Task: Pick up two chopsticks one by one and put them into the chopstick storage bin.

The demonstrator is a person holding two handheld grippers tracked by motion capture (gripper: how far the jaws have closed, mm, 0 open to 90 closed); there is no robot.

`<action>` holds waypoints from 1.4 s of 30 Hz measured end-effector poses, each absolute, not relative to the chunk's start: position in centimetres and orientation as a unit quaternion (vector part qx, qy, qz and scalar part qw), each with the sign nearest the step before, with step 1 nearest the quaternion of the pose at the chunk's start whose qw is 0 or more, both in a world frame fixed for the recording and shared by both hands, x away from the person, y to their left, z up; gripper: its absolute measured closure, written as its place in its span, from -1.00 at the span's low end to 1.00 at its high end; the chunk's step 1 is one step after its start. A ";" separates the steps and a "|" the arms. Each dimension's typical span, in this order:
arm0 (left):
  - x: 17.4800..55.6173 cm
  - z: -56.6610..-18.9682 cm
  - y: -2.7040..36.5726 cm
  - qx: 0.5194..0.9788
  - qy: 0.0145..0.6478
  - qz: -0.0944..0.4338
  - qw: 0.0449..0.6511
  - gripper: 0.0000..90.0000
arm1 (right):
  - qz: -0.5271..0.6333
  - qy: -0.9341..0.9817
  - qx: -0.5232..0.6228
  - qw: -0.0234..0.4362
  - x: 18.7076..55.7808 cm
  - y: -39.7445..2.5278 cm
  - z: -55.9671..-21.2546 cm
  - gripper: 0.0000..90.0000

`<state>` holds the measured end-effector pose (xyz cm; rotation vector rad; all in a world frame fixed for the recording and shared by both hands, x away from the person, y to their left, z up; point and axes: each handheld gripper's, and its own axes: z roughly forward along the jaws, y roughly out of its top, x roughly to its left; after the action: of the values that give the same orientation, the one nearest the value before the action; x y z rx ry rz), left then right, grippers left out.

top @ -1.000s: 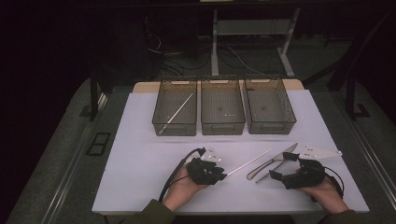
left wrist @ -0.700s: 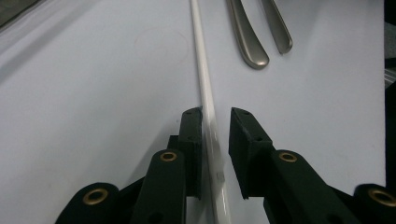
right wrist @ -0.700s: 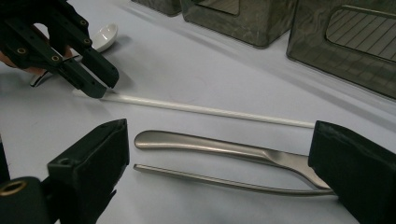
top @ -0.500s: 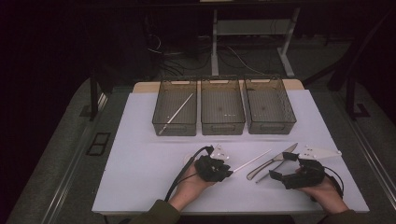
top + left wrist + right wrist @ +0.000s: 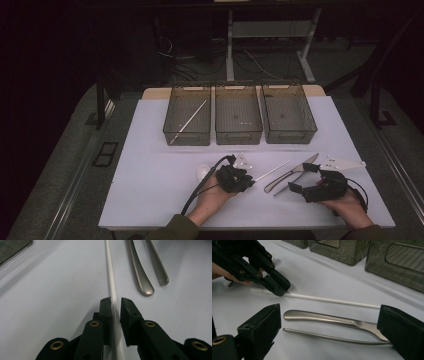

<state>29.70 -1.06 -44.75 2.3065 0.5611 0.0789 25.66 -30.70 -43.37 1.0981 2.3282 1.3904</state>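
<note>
A dim room with cables and desk legs on the floor frames the white table [image 5: 150, 200] where you work. Along its far side stand three smoky, see-through bins in a row. The left bin [image 5: 187, 122] holds one thin pale stick [image 5: 188, 121] lying on a diagonal; the middle bin [image 5: 238, 120] and the right bin [image 5: 289, 119] look bare inside, though the dim light hides fine detail.

Your left gripper [image 5: 246, 180] sits near the table's middle, its jaws set either side of a white rod [image 5: 111, 285] with a slight gap showing; they straddle it rather than squeeze it. The rod lies flat on the table, running away from the jaws toward the bins.

Just beside the rod lie a metal knife [image 5: 332, 318] and a slimmer metal piece [image 5: 332, 337], side by side on the table. Your right gripper [image 5: 301, 178] rests near the right edge, jaws spread wide and holding nothing, framing both metal pieces in its own view. A small white round object [image 5: 203, 171] lies left of your left hand [image 5: 212, 197].
</note>
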 end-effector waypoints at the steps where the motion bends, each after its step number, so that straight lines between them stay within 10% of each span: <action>1: 29.7 -44.8 -1.2 0.901 0.218 0.034 0.374 0.77 | 0.473 0.791 0.373 0.108 25.7 -30.7 -43.4 -0.88; 42: 30.2 -42.1 0.8 0.899 0.201 0.036 0.388 0.86 | 0.491 0.779 0.374 0.110 25.8 -30.0 -43.6 -0.92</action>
<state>30.15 0.82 -42.05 2.2858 0.5121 0.0923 25.76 -29.96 -43.63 1.0985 2.2895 1.4443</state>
